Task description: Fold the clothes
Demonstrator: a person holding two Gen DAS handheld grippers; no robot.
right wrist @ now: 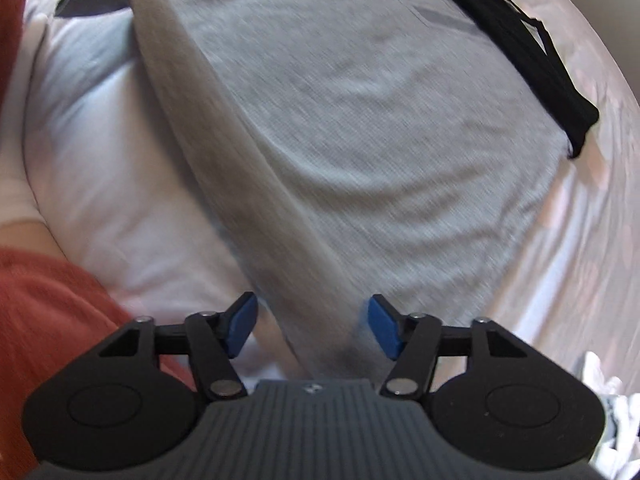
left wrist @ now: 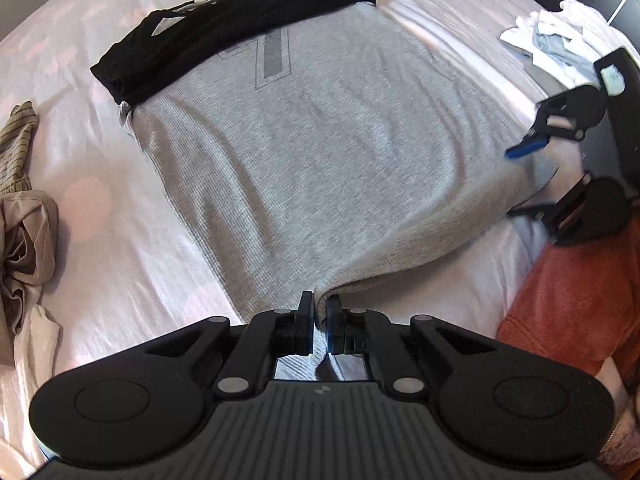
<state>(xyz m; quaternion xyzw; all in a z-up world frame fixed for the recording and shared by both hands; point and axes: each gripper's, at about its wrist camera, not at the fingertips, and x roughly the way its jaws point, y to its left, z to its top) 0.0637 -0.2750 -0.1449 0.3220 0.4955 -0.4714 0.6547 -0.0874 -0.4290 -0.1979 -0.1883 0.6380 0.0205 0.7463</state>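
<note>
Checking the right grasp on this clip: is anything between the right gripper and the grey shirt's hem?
Nothing visible. The right gripper is open with the grey shirt hem running up between its jaws, pads not yet pressing. The left gripper is already shut on another hem corner.

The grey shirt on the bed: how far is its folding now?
Done: the black sleeves are folded in across the top of the grey shirt. In hand: the left gripper pinches the hem corner; the right gripper is open over the other corner. Left: gripping there, folding the body, then the beige heap.
</note>
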